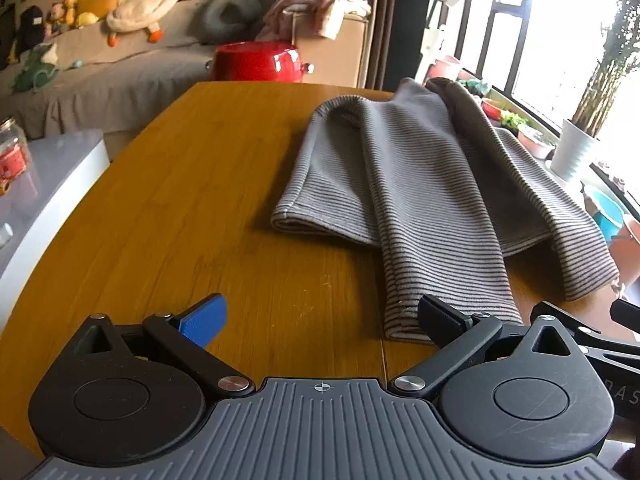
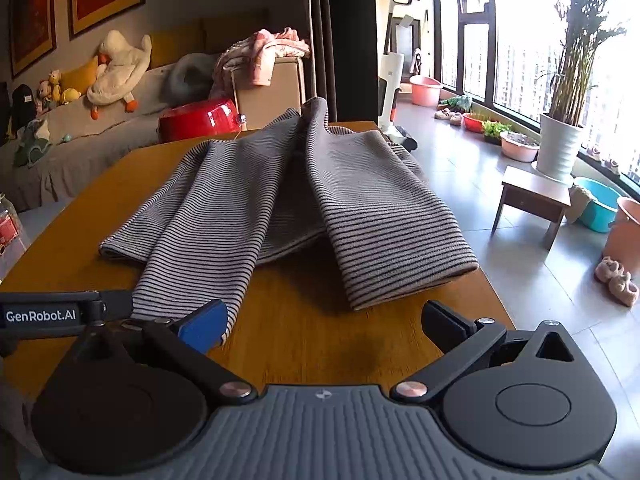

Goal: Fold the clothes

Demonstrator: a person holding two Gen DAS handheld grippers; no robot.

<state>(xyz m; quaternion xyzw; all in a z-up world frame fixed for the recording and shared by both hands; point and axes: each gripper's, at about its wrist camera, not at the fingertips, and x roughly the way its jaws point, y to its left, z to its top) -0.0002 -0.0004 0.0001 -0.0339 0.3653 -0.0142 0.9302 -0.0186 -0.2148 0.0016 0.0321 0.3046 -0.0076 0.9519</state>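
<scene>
A grey striped garment (image 1: 420, 184) lies on the wooden table (image 1: 192, 208), its sleeves folded in over the body and pointing toward me. My left gripper (image 1: 320, 320) is open and empty, its right finger just at the end of the left sleeve (image 1: 404, 320). In the right wrist view the garment (image 2: 280, 200) fills the table's middle. My right gripper (image 2: 324, 324) is open and empty, over bare wood between the two sleeve ends, with its blue left finger (image 2: 202, 326) beside the left sleeve cuff.
The table's right edge (image 2: 492, 292) drops to a tiled floor with a small wooden stool (image 2: 532, 200), basins and a potted plant (image 2: 560, 148). A red pot (image 1: 260, 62) and a sofa with plush toys lie beyond the far edge. A jar (image 1: 12, 156) stands at left.
</scene>
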